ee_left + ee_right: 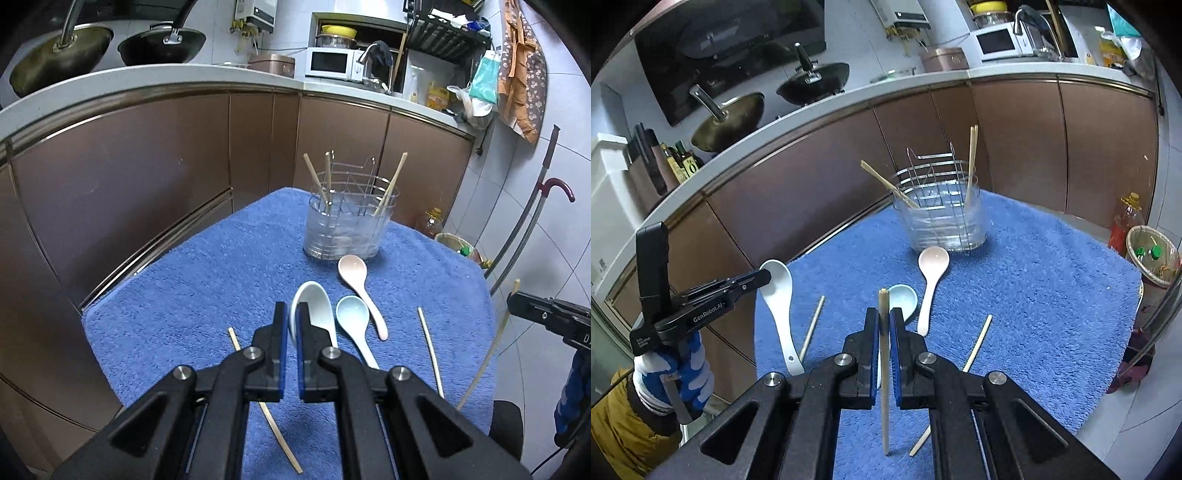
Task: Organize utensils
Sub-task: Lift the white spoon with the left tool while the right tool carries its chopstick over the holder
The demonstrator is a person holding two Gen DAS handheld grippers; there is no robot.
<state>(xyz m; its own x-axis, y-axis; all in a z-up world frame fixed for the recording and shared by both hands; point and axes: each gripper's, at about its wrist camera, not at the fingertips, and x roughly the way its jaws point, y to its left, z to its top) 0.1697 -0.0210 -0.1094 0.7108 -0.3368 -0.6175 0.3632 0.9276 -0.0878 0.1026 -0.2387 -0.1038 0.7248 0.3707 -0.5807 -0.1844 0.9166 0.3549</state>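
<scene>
Kitchen bench under blue towel point(1034, 295). Your left claw point(292, 314) pinches the white ceramic spoon point(777, 291) by its bowl rim, lifted; right claw point(884, 321) pinches one pale wooden chopstick point(884, 387), upright. Carry each to the clear wire-framed utensil holder point(945, 221); drop in steeply, clearing its rim.

Three spoons are counted: one white spoon point(314, 306), one light blue spoon point(352, 314) at 3 o'clock of it, and one pink spoon point(352, 271) at 12 o'clock of the blue one. One clear holder point(347, 229) is seen, in which at least three chopsticks point(391, 181) are stood. Two loose chopsticks are counted on the one blue towel point(184, 295), at 9 o'clock point(233, 338) and 3 o'clock point(430, 350) of the spoons. One held chopstick point(884, 369) is counted besides. Two woks point(162, 44) are seen at 11 o'clock.
</scene>
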